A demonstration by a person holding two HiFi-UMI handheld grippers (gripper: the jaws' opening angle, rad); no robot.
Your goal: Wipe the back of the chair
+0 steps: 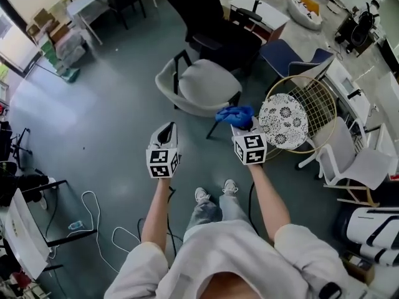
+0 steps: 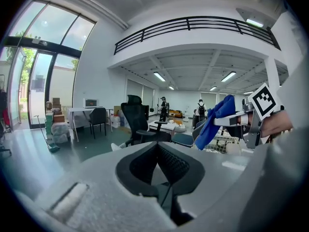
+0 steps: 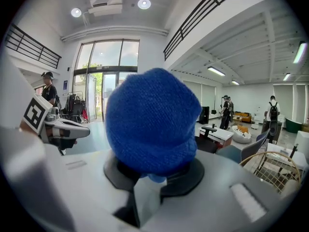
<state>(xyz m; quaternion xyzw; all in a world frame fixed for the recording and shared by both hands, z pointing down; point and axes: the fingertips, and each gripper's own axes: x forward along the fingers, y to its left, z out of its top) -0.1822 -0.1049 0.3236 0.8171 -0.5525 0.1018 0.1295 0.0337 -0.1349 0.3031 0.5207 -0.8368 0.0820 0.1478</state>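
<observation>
- Your hall is bright with daylight: the tall windows [image 2: 31, 81] glare nearly white in the left gripper view, and round ceiling lights [image 3: 143, 4] add hot spots.
- Shadows on the floor [image 1: 112, 104] are soft and faint.
- Both gripper views bulge strongly and go black at the corners.
- The blue cloth [image 3: 152, 120] shows its weave; the foreground below it is blurred.

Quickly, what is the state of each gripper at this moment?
Left gripper: closed, nothing between its jaws.
Right gripper: closed on the blue cloth.
</observation>
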